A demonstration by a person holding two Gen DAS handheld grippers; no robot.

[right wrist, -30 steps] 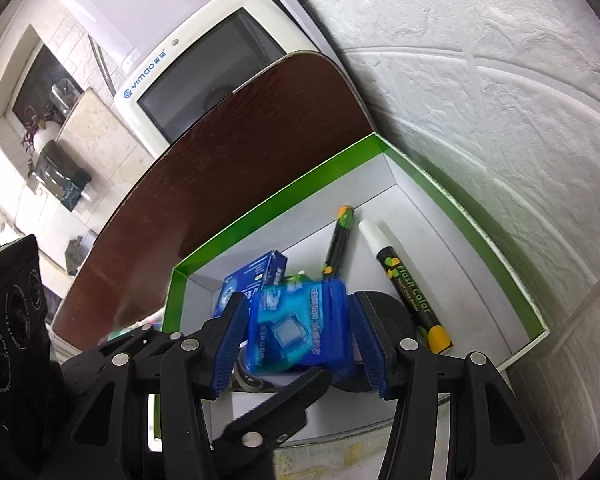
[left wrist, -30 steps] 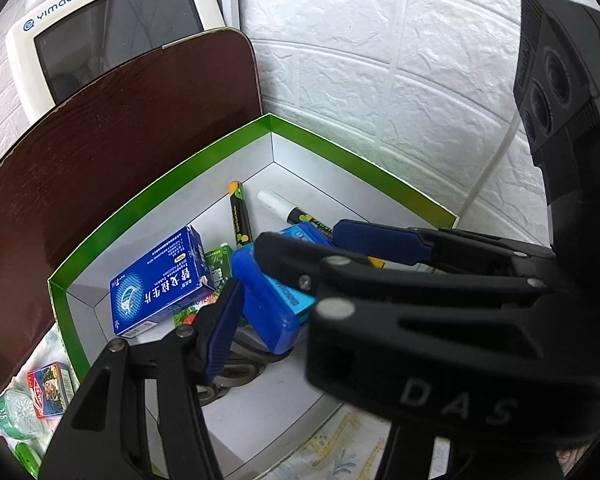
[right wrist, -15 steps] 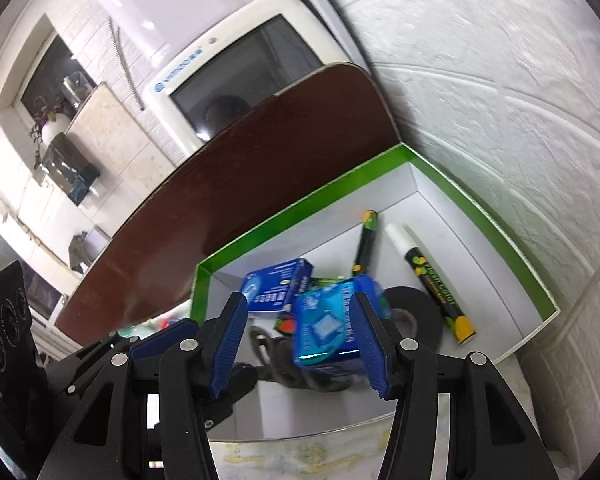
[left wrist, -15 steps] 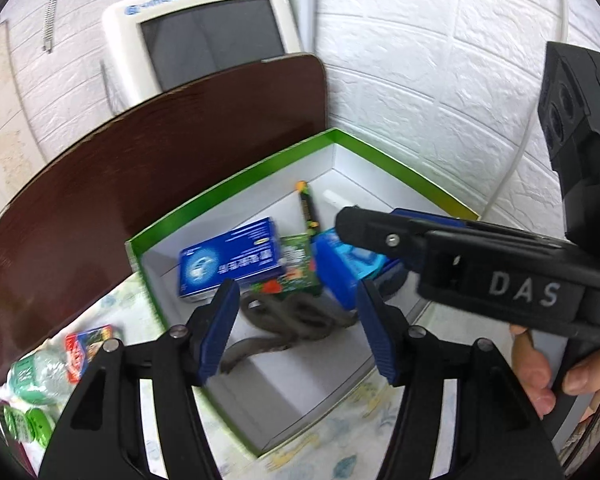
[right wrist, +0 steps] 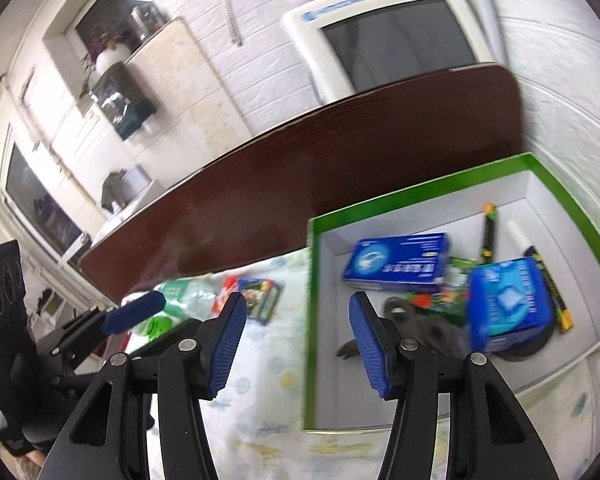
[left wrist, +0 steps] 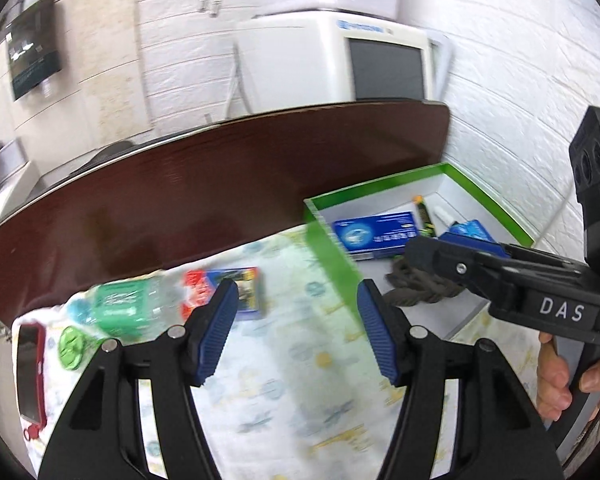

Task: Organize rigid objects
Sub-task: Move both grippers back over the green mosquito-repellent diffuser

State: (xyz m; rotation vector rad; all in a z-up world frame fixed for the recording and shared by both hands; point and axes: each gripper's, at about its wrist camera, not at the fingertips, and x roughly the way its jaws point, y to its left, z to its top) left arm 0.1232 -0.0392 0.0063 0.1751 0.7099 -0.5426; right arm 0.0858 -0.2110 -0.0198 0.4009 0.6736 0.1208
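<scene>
Blue-padded left tongs (left wrist: 294,332) and right tongs (right wrist: 298,344) both gape empty. The small colourful printed card box (left wrist: 244,292) lies on the patterned counter cloth (left wrist: 300,408); straddle it squarely, then carry it into the green-rimmed white box (right wrist: 420,192).

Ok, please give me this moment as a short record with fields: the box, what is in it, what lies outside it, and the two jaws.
box: green-rimmed box, white inside
in box: flat blue carton, blue pack, two markers, grey cord
outside, on patterned cloth: green bottle, small colourful box, red phone
left gripper: jaws open, empty
right gripper: jaws open, empty
</scene>
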